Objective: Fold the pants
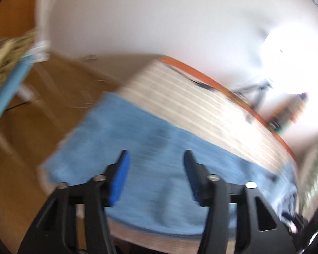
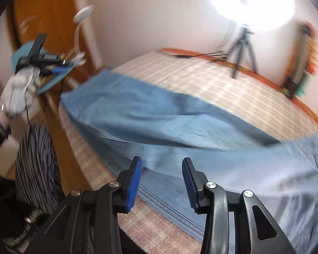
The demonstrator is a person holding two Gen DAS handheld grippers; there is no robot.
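Note:
Light blue pants (image 1: pixel 137 131) lie spread flat across a bed (image 1: pixel 190 101) with a beige striped cover. My left gripper (image 1: pixel 156 158) hangs open above the cloth, with nothing between its blue pads, and the picture is blurred. In the right wrist view the pants (image 2: pixel 159 114) run from the bed's left corner to the right edge. My right gripper (image 2: pixel 162 165) stands open just over their near seam, pads apart and clear of the cloth. The left gripper (image 2: pixel 57 70) shows at the far left, raised off the bed in a white-gloved hand (image 2: pixel 17 93).
A tripod (image 2: pixel 243 48) under a bright ring lamp (image 2: pixel 250 2) stands on the bed's far side by the orange frame (image 2: pixel 265 76). Wooden floor (image 1: pixel 42 105) lies left of the bed. The person's striped clothing (image 2: pixel 36 158) is close at the lower left.

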